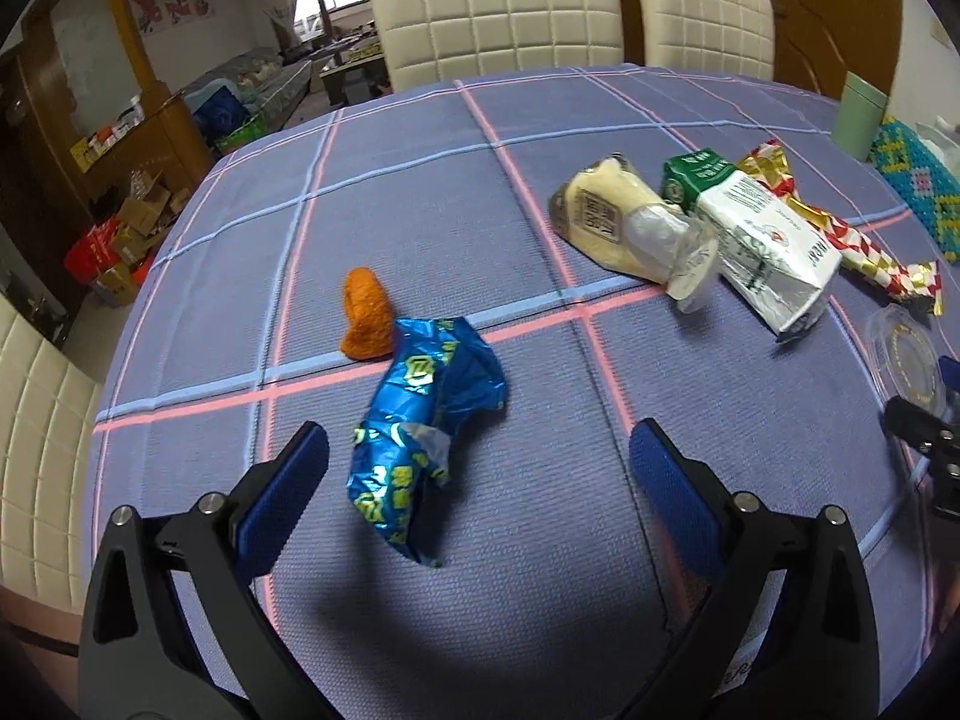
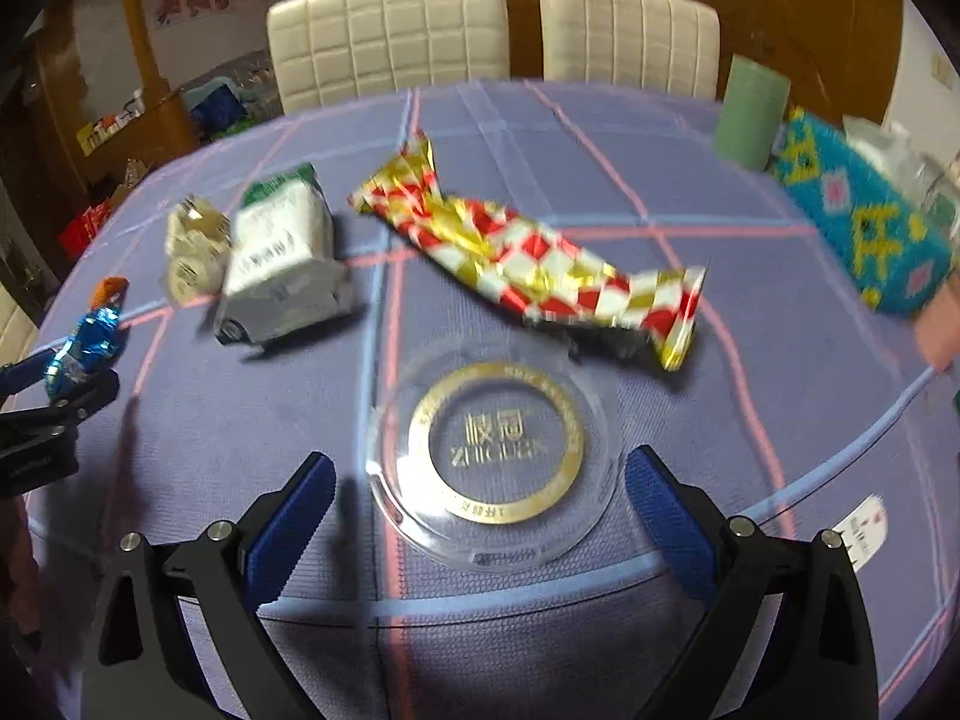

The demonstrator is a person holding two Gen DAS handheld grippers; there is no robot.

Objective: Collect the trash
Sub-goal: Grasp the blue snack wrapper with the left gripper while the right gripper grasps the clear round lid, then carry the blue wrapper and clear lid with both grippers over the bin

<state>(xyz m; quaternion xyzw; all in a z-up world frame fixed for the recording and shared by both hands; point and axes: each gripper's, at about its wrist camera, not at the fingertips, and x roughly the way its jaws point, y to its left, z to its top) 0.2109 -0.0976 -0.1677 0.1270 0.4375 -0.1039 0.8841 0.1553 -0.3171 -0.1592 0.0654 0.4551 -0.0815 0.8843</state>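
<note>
My left gripper (image 1: 479,456) is open, its blue pads either side of a crumpled blue wrapper (image 1: 420,426) on the purple checked tablecloth (image 1: 570,516). An orange peel (image 1: 365,314) lies just beyond it. Further right lie a beige wrapped snack (image 1: 618,219), a green-and-white milk carton (image 1: 756,240) and a red, gold and white wrapper (image 1: 840,222). My right gripper (image 2: 480,480) is open above a clear glass ashtray (image 2: 492,456). The red-gold wrapper (image 2: 540,264) and carton (image 2: 282,258) lie beyond it. The left gripper (image 2: 42,396) shows at the far left.
Two cream padded chairs (image 1: 498,12) stand at the far table edge. A green canister (image 2: 750,114) and a teal knitted tissue cover (image 2: 858,222) sit at the right. A third chair (image 1: 36,438) is at the left. Boxes clutter the floor beyond.
</note>
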